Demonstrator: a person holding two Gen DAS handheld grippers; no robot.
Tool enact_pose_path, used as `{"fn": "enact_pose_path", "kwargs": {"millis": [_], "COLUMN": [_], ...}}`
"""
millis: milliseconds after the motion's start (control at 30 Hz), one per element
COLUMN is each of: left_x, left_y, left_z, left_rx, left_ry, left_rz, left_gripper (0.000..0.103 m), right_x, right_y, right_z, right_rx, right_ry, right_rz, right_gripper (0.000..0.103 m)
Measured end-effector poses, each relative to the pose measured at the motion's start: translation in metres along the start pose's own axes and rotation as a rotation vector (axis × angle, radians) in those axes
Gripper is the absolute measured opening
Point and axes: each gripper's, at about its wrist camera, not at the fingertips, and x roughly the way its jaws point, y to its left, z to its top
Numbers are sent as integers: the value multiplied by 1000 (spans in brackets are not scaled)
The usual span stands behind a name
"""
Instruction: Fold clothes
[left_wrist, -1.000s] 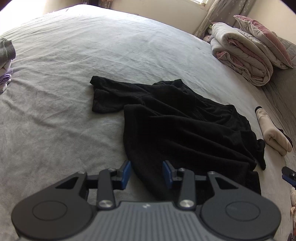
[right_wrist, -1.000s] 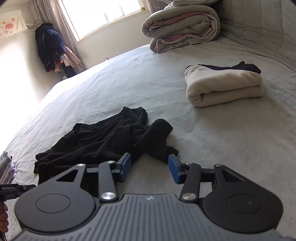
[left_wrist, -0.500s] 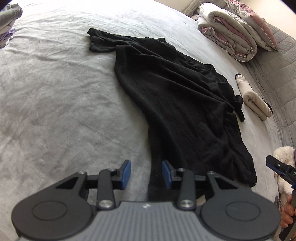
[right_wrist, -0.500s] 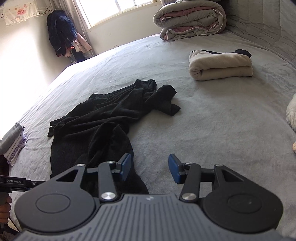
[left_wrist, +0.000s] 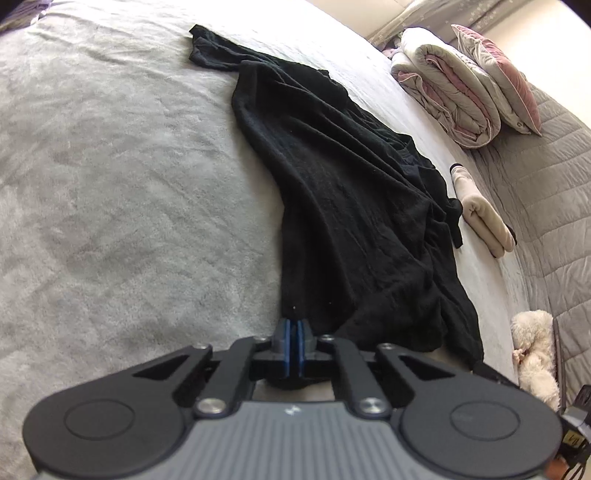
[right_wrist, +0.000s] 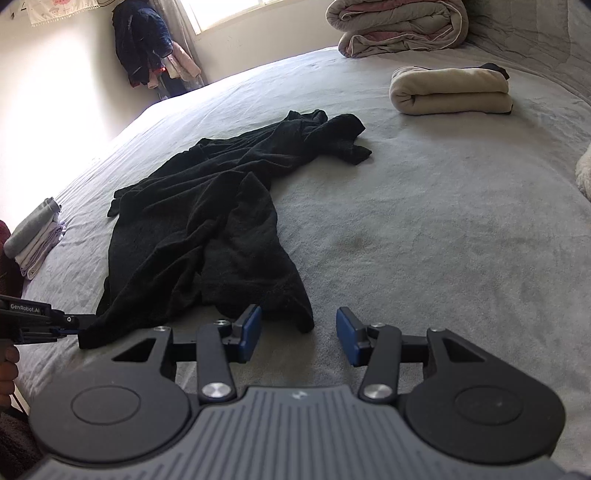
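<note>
A black garment (left_wrist: 343, 192) lies stretched and rumpled across the grey bed (left_wrist: 110, 184). My left gripper (left_wrist: 294, 326) is shut on its near hem corner, blue pads pressed together with black cloth between them. In the right wrist view the same black garment (right_wrist: 207, 221) runs from the near left toward the middle of the bed. My right gripper (right_wrist: 298, 332) stands open just above the bed, its left pad at the other hem corner (right_wrist: 295, 310). The left gripper (right_wrist: 70, 320) shows at the left edge there, pinching the cloth.
A folded cream item (right_wrist: 450, 90) lies at the back right. A rolled quilt (right_wrist: 399, 27) and a pillow (left_wrist: 495, 77) sit at the head of the bed. Folded clothes (right_wrist: 35, 240) are stacked at the left edge. A white fluffy toy (left_wrist: 535, 354) lies near the right side.
My left gripper went from open to shut on the garment's hem corner. The garment has been drawn out longer toward me. My right gripper has come nearer the other hem corner, still open.
</note>
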Motion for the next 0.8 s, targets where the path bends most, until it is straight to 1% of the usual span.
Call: {"fn": "enact_pose_path", "kwargs": {"millis": [133,267,433,567,700,800], "left_x": [-25,-54,-84,-104,-112,-109], "left_y": [-7,-11,4,25,51,68], "left_z": [-1,-2,-4,-4,-2,-1], "left_rx": [12,27,5,-17,-54,-89], "left_ry": [-96,-193,-268,-331,-340,-318], "left_rz": [-6,-5,-4,38,98,142], "left_gripper": [1,1,1,1,1,1], "right_x": [2,-2,-1,0,-1,-3], "right_y": [4,3,5,7,10,8], "right_z": [-5,-7,-8,-10,-12,-9], "right_rx": [-48,-59,-84,-113,-134,-117], "right_ry": [-10,-17,-12,-9,-5,0], "right_rz": [-15,2,3,-6,-2,39], "right_gripper": [50,50,50,50,50,50]}}
